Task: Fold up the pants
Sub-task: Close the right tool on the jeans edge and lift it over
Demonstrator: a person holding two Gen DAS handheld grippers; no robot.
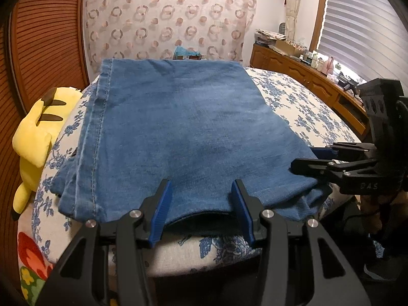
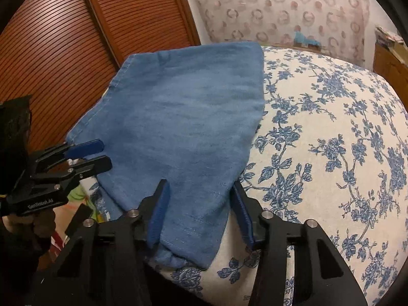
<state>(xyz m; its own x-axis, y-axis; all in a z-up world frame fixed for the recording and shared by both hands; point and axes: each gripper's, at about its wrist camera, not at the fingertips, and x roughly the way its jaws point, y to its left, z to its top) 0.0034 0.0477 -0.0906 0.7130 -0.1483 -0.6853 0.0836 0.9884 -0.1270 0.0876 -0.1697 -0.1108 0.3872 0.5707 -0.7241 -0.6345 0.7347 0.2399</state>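
Observation:
Folded blue denim pants (image 1: 178,127) lie flat on a bed with a blue-flowered cover (image 1: 293,97). My left gripper (image 1: 202,201) stands open over the pants' near edge, with cloth showing between its blue pads and neither pad pressing on it. In the right wrist view the pants (image 2: 183,117) narrow toward my right gripper (image 2: 201,199), which is open and straddles their near corner. That gripper's right finger sits at the cloth's right edge. Each gripper also shows side-on in the other view, the right gripper (image 1: 303,157) at the pants' right edge and the left gripper (image 2: 105,154) at their left.
A yellow plush toy (image 1: 35,132) lies at the bed's left edge beside a slatted wooden door (image 1: 43,38). A cluttered wooden dresser (image 1: 293,63) runs along the right wall under a window blind. The flowered cover (image 2: 331,127) spreads right of the pants.

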